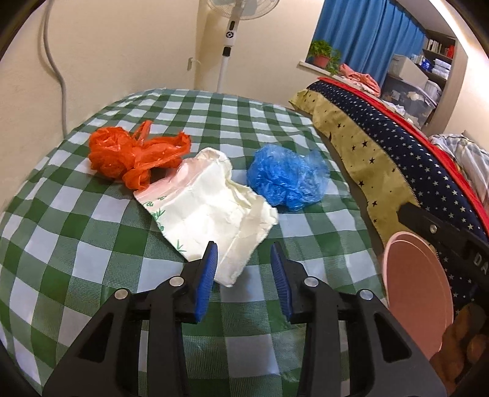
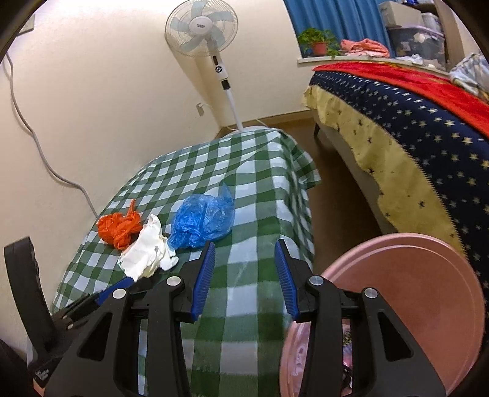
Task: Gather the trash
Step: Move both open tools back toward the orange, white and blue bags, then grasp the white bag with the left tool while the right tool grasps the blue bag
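Three pieces of trash lie on the green checked tablecloth (image 1: 91, 244): a crumpled orange plastic bag (image 1: 134, 155), a white wrapper (image 1: 211, 210) and a blue plastic bag (image 1: 287, 180). My left gripper (image 1: 244, 259) is open just above the cloth. The near corner of the white wrapper lies between its blue pads (image 1: 207, 274), and they do not press on it. In the right wrist view the orange bag (image 2: 120, 227), the wrapper (image 2: 146, 250) and the blue bag (image 2: 203, 220) lie ahead to the left. My right gripper (image 2: 244, 253) is open and holds nothing.
A pink bin with its round lid (image 2: 412, 293) raised stands at the table's near right side, bagged waste inside it (image 2: 305, 351). Further right is a bed (image 2: 428, 137) with a starred cover. A standing fan (image 2: 201, 27) and a wall cable (image 2: 36, 143) are behind the table.
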Motion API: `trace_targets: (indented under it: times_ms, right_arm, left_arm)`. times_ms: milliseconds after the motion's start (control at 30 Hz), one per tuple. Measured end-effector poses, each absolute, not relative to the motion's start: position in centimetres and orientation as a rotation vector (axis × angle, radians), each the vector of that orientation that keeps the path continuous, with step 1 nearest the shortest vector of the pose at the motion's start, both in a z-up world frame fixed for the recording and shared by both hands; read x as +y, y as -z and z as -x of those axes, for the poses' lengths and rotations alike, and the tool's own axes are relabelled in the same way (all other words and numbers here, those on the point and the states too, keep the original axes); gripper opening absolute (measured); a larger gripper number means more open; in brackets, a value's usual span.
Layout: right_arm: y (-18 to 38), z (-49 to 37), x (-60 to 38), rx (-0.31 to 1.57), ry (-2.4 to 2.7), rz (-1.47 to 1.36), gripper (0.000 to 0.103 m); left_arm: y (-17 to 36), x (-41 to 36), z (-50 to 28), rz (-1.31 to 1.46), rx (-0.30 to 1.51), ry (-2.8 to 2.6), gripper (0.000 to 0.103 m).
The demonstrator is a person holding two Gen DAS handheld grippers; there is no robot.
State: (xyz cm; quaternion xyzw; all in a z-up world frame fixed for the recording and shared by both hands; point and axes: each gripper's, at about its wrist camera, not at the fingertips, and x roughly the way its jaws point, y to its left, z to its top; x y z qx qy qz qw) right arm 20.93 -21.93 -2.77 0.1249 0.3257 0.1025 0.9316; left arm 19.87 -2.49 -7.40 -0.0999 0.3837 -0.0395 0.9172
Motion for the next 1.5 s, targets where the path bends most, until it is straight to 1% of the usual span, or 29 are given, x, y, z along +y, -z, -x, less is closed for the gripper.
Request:
trace_targets:
  times_ms: [33, 100, 133, 167, 233, 367, 633, 700, 733, 767, 800, 833, 1100, 1500]
  right_arm:
    - [2.9, -21.4, -21.9, 0.673, -0.217, -0.263, 0.041]
    - [3.5, -22.8, -21.7, 0.688, -0.23, -0.282, 0.042]
    - [3.7, -23.2, -21.6, 0.693, -0.236, -0.287, 0.042]
    - [3.9, -24.0, -21.4, 0.702, -0.245, -0.293, 0.042]
    - [4.3, -25.4, -21.1, 0.715, -0.248, -0.299, 0.042]
    - [4.9, -27.4, -20.4, 0.735, -0.256, -0.293, 0.042]
    - [6.1, -30.7, -19.4, 0.799, -0.283, -0.324, 0.042]
    - [6.5, -31.4, -19.2, 0.822, -0.304, -0.336, 0.038]
    - [6.5, -31.5, -19.1, 0.825, -0.313, -0.338, 0.03]
    - [6.6, -31.6, -18.8, 0.837, -0.337, -0.337, 0.011]
    - [6.6, -31.5, -18.6, 0.841, -0.348, -0.334, 0.003]
    - [6.5, -31.3, -18.6, 0.834, -0.348, -0.329, 0.001]
    - [2.5, -27.6, -19.0, 0.741, -0.379, -0.28, 0.0]
    - [-3.0, -19.9, -21.2, 0.653, -0.355, -0.217, 0.0]
  left_arm:
    - [7.6, -2.4, -20.0, 0.207, 0.799, 0.08, 0.035]
    - [7.9, -2.2, -20.1, 0.205, 0.804, 0.071, 0.025]
    - [7.9, -2.1, -20.2, 0.207, 0.805, 0.067, 0.017]
    - [7.9, -2.0, -20.2, 0.21, 0.803, 0.065, 0.014]
    - [7.8, -2.2, -20.1, 0.202, 0.797, 0.061, 0.009]
    - [7.6, -2.3, -19.8, 0.188, 0.778, 0.033, 0.004]
    - [7.2, -2.1, -19.4, 0.198, 0.753, 0.018, 0.003]
    - [7.1, -2.1, -19.3, 0.201, 0.748, 0.019, 0.003]
    - [7.0, -2.1, -19.2, 0.199, 0.746, 0.019, 0.003]
    - [6.9, -2.1, -19.1, 0.199, 0.745, 0.019, 0.003]
    - [6.8, -2.1, -19.1, 0.2, 0.744, 0.02, 0.003]
    - [6.7, -2.1, -19.0, 0.2, 0.742, 0.019, 0.002]
    - [5.1, -2.3, -18.2, 0.205, 0.715, 0.032, 0.001]
    - [0.9, -1.7, -14.0, 0.22, 0.631, 0.074, 0.001]
